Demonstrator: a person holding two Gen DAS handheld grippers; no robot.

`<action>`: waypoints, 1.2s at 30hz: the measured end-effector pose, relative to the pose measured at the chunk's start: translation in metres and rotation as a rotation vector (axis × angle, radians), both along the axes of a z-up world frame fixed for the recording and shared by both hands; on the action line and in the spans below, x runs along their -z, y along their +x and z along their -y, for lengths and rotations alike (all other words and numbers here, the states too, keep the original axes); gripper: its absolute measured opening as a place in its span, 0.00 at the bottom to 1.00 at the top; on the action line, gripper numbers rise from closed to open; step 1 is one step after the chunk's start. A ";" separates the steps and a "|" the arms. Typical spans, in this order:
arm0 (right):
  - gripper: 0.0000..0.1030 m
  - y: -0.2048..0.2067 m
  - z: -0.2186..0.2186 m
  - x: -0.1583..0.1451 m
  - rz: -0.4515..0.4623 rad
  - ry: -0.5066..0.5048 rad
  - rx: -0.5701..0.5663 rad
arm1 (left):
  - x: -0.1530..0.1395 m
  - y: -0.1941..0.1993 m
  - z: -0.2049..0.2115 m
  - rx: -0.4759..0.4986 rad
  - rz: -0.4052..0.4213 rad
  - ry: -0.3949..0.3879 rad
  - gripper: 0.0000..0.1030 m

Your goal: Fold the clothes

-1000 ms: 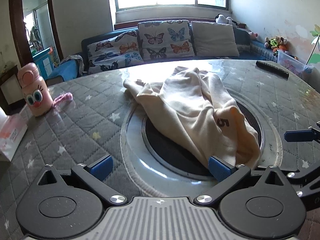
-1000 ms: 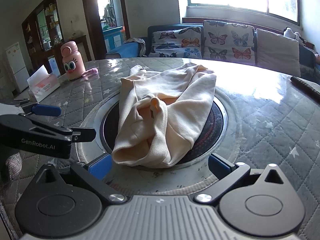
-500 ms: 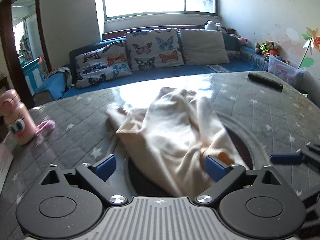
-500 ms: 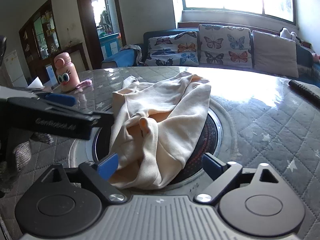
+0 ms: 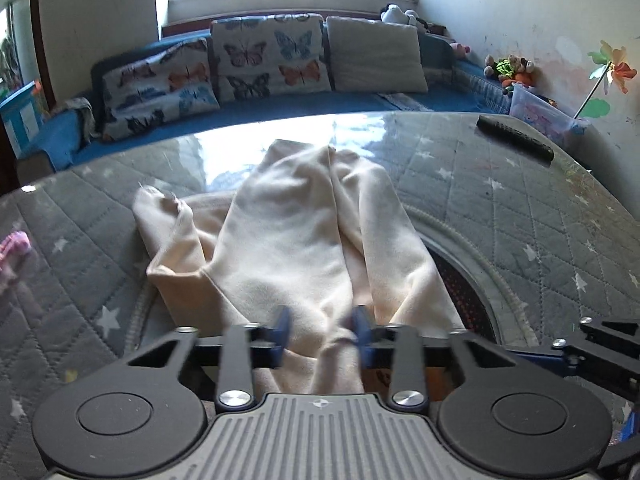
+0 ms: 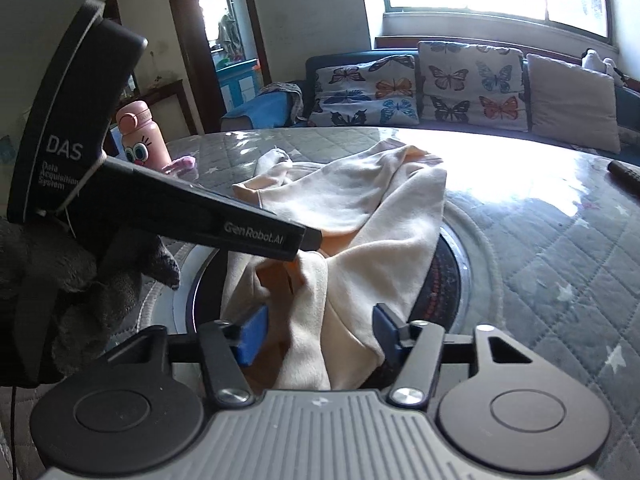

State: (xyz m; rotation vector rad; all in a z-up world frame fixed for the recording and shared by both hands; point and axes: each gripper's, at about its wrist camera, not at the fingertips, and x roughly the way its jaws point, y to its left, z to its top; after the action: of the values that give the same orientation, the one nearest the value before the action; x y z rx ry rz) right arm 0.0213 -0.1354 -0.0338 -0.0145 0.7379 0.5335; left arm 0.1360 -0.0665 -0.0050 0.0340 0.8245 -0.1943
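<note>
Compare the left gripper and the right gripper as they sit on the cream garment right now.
The left gripper has its blue pads drawn close together, pinching a bunched fold of the cream garment; the right gripper has its pads set wider, with cloth lying loosely between them and a gap on the left side. The left gripper looks blurred, the right gripper sharp. Both are black with blue pads and work the garment's near edge.

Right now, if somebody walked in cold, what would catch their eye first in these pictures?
The crumpled cream garment heaped over the round dark inset in the middle of the quilted grey table, with both claws at its near edge. The left claw has cloth bunched between its blue pads; the right claw straddles a fold, jaws apart. Behind, butterfly cushions line a blue sofa under a bright window.
</note>
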 end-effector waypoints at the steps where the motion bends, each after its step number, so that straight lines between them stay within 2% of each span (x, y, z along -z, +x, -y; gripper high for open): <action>1: 0.47 0.002 -0.001 0.001 -0.006 0.002 -0.004 | 0.000 -0.002 -0.002 0.000 0.002 -0.004 0.11; 3: 0.31 0.004 -0.003 0.004 -0.019 0.011 -0.012 | -0.004 -0.007 -0.007 -0.008 0.017 -0.010 0.08; 6: 0.14 0.003 -0.003 0.005 -0.027 0.021 -0.012 | -0.014 -0.016 -0.017 -0.034 0.049 -0.018 0.07; 9: 0.03 -0.002 -0.001 0.002 -0.016 0.031 -0.008 | -0.025 -0.027 -0.030 -0.067 0.080 -0.024 0.06; 17: 0.02 -0.023 0.008 -0.017 0.028 0.061 -0.042 | -0.054 -0.074 -0.067 -0.130 0.156 -0.047 0.06; 24: 0.02 -0.056 0.006 -0.031 0.039 0.074 -0.135 | -0.060 -0.129 -0.089 -0.136 0.160 -0.049 0.06; 28: 0.02 -0.081 0.005 -0.039 0.033 0.079 -0.218 | -0.058 -0.163 -0.096 -0.117 0.138 -0.059 0.06; 32: 0.02 -0.105 0.008 -0.040 -0.016 0.073 -0.302 | -0.044 -0.193 -0.104 -0.093 0.076 -0.056 0.06; 36: 0.10 -0.122 0.017 -0.042 -0.063 0.082 -0.362 | -0.033 -0.204 -0.114 -0.085 0.016 -0.069 0.10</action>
State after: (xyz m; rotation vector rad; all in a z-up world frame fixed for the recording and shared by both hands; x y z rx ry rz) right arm -0.1011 -0.1527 0.0079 -0.0554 0.7784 0.9125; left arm -0.0676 0.0480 0.0281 -0.0641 0.8007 -0.1423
